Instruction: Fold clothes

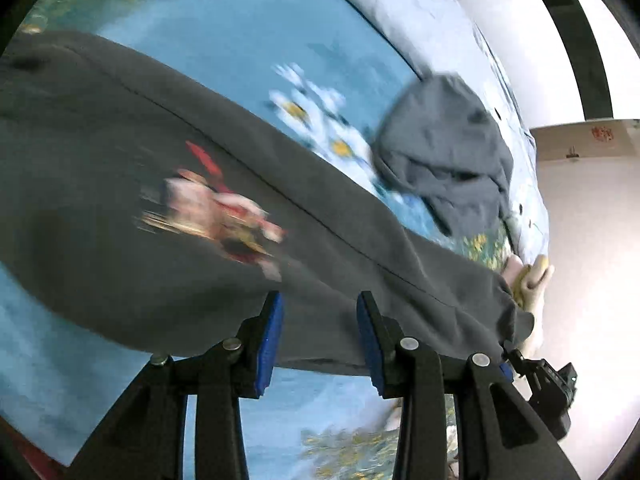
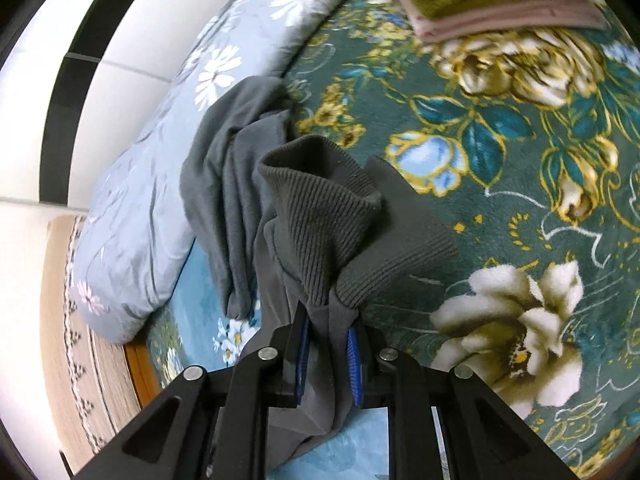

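A dark grey sweatshirt (image 1: 168, 208) with a blurred red-and-white print on its front is seen stretched across a bed. The bed is covered by a floral blanket (image 2: 500, 128) in teal, blue and gold.

In the right wrist view, the right tool (image 2: 329, 356) is clenched on the sweatshirt's ribbed cuff (image 2: 320, 216), which bunches up between its blue pads (image 2: 353, 364). In the left wrist view, the left tool (image 1: 320, 340) is seen with its jaws standing apart; grey cloth fills the space beyond its two fingers, but whether the pads press on it cannot be told. At the right edge of that view, a gloved hand (image 1: 528, 280) is seen at the far end of the sweatshirt.

Beside the sweatshirt a second grey garment (image 1: 444, 148) lies crumpled, partly against a pale blue pillow (image 2: 152, 200) printed with white daisies. One stack of folded clothes (image 2: 492, 4), olive over pink, rests at the blanket's far edge. White wall panels with dark strips (image 2: 68, 92) are seen behind the pillow.
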Action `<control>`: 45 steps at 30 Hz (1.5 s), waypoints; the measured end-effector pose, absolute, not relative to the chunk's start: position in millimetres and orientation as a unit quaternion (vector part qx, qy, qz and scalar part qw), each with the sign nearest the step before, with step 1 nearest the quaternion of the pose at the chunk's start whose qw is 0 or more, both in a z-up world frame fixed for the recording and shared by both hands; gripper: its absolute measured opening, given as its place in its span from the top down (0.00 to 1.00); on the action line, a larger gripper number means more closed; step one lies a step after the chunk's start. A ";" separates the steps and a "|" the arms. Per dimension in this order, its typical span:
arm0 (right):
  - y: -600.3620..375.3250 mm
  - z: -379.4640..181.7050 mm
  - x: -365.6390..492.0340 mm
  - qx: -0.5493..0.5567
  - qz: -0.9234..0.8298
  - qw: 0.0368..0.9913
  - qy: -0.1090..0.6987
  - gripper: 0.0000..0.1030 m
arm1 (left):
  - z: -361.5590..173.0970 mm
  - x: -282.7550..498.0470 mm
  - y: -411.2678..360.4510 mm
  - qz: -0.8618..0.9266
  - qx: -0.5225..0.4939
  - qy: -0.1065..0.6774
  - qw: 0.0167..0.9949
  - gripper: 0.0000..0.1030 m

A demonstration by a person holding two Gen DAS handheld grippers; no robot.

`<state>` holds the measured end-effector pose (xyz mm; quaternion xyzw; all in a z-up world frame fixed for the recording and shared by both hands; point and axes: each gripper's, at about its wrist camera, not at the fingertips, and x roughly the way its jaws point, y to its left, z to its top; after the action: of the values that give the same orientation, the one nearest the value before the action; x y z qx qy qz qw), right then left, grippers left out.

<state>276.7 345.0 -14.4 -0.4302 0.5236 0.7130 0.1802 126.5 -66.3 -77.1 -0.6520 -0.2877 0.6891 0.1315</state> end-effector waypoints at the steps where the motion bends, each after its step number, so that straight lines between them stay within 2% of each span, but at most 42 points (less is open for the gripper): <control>1: 344.1 -11.4 276.3 -0.432 0.717 0.175 0.519 0.83 | -79.7 125.0 -55.7 0.690 -0.653 -0.283 0.136 0.63; 5: 343.8 -8.9 275.9 -0.441 0.723 0.166 0.505 0.83 | -94.9 122.7 -21.4 0.689 -0.674 -0.220 0.149 0.63; 9: 345.5 -14.7 280.5 -0.443 0.718 0.171 0.508 0.83 | -120.7 143.5 -14.6 0.654 -0.716 -0.199 0.142 0.63; 15: 343.1 -14.9 276.9 -0.446 0.717 0.175 0.507 0.83 | -141.2 153.5 -26.5 0.632 -0.728 -0.243 0.109 0.63; 23: 316.9 15.0 253.0 -0.443 0.750 0.163 0.463 0.83 | -145.8 140.9 -20.8 0.616 -0.746 -0.225 0.113 0.65; 27: 284.1 42.3 229.2 -0.454 0.786 0.131 0.399 0.83 | -125.6 143.7 -43.2 0.615 -0.727 -0.267 0.152 0.65; 33: 191.8 65.1 183.8 -0.509 0.825 0.063 0.239 0.83 | -91.1 147.0 -107.4 0.647 -0.677 -0.315 0.156 0.65; 40: 72.0 40.9 144.7 -0.558 0.822 -0.015 0.112 0.83 | -72.4 145.2 -186.6 0.668 -0.631 -0.379 0.112 0.65; 45: 10.4 7.2 130.0 -0.588 0.807 -0.027 0.044 0.83 | -75.2 153.1 -222.5 0.669 -0.613 -0.409 0.091 0.65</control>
<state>130.0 10.4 7.2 -0.5876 0.0440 0.8075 -0.0274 153.1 -222.5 -75.2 -0.6134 -0.4094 0.6693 0.0905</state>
